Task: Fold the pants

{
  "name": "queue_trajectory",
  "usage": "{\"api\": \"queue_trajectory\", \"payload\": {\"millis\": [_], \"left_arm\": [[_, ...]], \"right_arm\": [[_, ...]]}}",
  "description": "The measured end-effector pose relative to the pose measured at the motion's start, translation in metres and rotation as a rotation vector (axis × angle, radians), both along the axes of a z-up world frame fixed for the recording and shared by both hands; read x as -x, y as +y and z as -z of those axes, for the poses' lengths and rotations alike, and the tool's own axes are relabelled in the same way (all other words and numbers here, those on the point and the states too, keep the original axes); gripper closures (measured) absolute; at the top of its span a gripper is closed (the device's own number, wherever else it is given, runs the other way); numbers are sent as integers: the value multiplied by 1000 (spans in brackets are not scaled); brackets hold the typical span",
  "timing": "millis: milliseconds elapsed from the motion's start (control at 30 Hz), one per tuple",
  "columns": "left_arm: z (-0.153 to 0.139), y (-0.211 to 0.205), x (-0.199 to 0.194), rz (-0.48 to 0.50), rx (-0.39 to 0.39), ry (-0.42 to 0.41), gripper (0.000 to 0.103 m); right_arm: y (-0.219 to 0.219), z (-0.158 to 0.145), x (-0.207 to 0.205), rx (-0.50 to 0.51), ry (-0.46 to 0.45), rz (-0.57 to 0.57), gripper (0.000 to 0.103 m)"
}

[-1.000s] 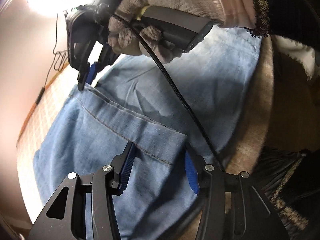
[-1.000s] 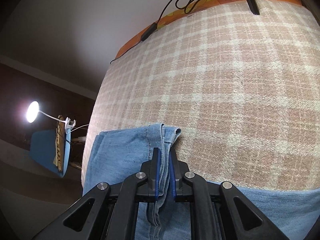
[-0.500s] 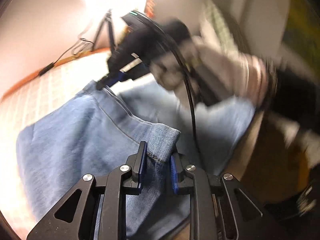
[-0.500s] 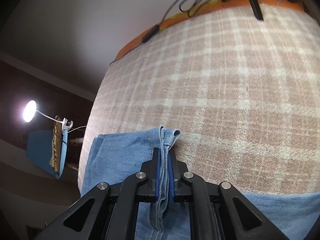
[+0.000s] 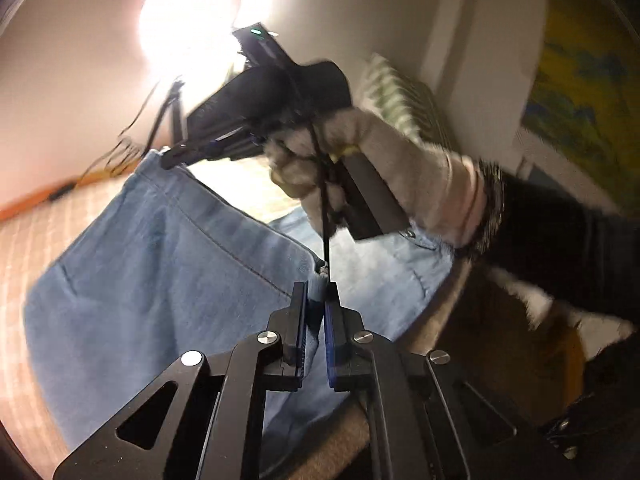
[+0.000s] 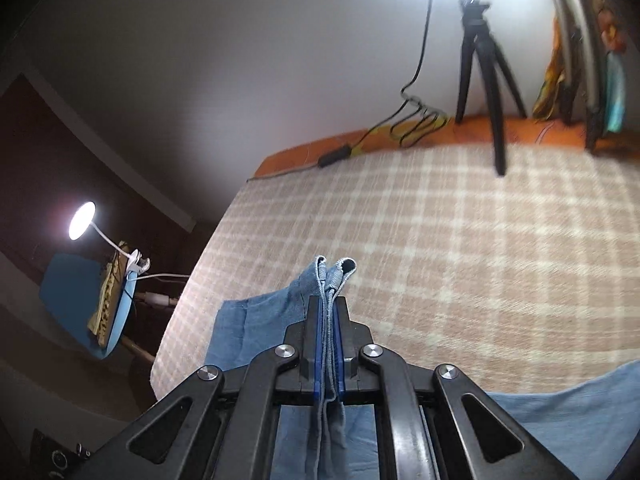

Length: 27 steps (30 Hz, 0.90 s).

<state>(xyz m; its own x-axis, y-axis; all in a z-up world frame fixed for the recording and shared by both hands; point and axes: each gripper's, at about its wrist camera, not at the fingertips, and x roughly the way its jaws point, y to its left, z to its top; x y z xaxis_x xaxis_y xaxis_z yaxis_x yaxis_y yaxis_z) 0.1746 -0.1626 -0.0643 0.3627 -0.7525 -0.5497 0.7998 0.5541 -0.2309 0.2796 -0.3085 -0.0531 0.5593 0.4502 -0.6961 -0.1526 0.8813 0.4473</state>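
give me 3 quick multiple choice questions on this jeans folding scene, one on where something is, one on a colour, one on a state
1. Where does the black tripod stand?
A. at the far edge of the bed, by the wall
B. on the blue chair
C. on the jeans

2. What colour is the checked blanket under the jeans?
A. green and black
B. tan and cream
C. plain red

3. How do the jaws of the left gripper stand?
A. wide open above the cloth
B. shut on nothing
C. shut on a denim edge

Answers:
1 A, its legs rest near the orange strip.
2 B, tan squares with pale lines.
3 C, fabric is pinched between the blue pads.
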Motion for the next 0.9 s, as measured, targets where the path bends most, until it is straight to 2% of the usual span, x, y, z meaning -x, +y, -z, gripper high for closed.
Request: {"api": "queue_trajectory", "payload": {"millis": [100,200,333,433,533,567,600,667,700,733,767,900], "left_arm": [[6,-21,4,23,-47,-43,97],[15,-36,10,28,-111,-99,97],[37,-47,1,-11,-233,-95,92],[52,-53,-2,-26,-324,-150,92],[54,-60,-1,1,-339,-160,92],[56,-64,2,14,-347,-172,84],[58,-67,3,20,-356,-177,71],[62,-71,2,26,-357,-179,62],[63,-72,0,24,-360,-174,62],[65,-71,-4,9,-365,-170,62],[66,-70,-7,0,-363,-162,62],[64,-59,-15,-16,-358,-137,61]], "right_arm": [[-18,-6,7,26,6,35,100],[-34,5,12,29,35,55,100],[-50,39,9,3,90,76,100],[-57,57,-2,-21,120,69,100],[-54,61,-14,-18,126,48,100],[-52,61,-17,-15,125,34,100],[-50,61,-19,-3,139,28,99],[-48,60,-20,12,136,-4,93],[-49,60,-19,14,138,-5,89],[-53,61,-15,3,137,-3,70],[-56,60,-10,0,134,4,62],[-73,61,24,-48,144,16,62]]}}
